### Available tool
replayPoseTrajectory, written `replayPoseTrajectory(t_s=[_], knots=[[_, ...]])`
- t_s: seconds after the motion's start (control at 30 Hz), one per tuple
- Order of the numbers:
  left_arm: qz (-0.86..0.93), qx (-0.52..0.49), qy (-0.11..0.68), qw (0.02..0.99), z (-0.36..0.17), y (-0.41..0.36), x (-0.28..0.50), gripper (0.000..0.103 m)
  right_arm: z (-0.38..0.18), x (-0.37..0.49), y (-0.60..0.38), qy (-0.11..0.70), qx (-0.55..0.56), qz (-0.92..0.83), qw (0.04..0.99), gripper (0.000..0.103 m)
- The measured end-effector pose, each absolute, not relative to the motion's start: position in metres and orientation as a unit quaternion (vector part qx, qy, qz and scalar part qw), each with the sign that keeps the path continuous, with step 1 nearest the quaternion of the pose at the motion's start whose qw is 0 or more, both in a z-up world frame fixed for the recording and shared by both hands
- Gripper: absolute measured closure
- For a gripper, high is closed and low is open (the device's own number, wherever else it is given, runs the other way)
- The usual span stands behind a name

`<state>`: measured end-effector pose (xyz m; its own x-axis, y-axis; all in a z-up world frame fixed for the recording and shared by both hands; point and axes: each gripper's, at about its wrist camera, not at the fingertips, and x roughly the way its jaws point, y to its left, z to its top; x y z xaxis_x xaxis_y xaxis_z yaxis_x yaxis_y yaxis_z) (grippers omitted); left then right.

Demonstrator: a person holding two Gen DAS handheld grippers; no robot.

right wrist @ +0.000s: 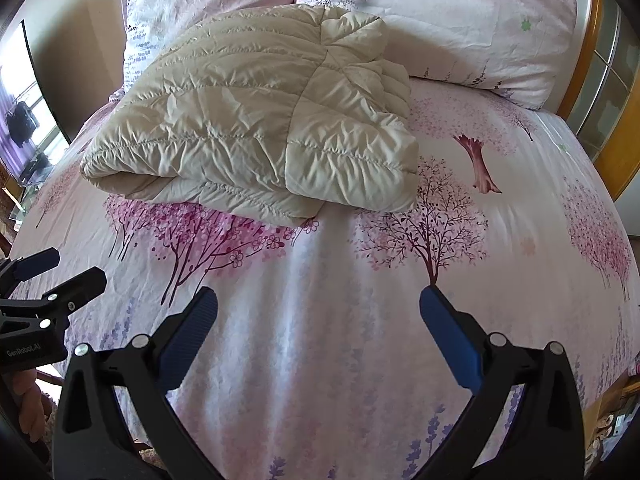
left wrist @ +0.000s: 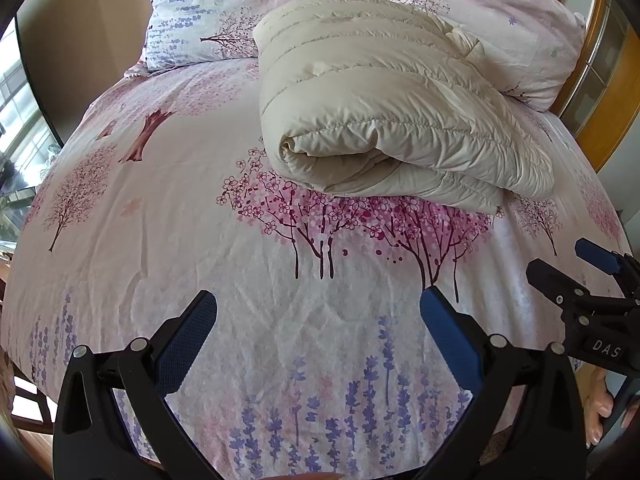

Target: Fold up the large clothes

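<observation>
A cream quilted puffer jacket (left wrist: 384,104) lies folded into a thick bundle on the bed, far of both grippers; it also shows in the right wrist view (right wrist: 256,128). My left gripper (left wrist: 318,312) is open and empty, held above the bedsheet well short of the jacket. My right gripper (right wrist: 318,308) is open and empty too, above the sheet near the jacket's front edge. Each gripper appears at the edge of the other's view: the right one (left wrist: 560,268) and the left one (right wrist: 64,268), both with jaws apart.
The bed has a pink sheet with tree and lavender prints (left wrist: 200,240). Two matching pillows (left wrist: 208,12) (right wrist: 460,20) lie behind the jacket. A wooden headboard frame (left wrist: 612,100) stands at right. A window (left wrist: 16,112) is at left.
</observation>
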<state>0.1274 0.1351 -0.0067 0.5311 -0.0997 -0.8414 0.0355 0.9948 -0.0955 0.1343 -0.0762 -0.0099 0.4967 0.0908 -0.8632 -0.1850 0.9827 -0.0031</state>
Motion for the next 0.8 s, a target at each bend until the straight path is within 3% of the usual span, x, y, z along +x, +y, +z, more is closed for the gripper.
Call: replayPoseTrajectory(t_s=[0.8], knots=[[-0.040, -0.033, 0.483, 0.874, -0.0075, 0.1335, 0.1274, 0.001, -0.0134, 0.1344, -0.0769, 0.498, -0.044, 0.078, 0.862, 0.002]])
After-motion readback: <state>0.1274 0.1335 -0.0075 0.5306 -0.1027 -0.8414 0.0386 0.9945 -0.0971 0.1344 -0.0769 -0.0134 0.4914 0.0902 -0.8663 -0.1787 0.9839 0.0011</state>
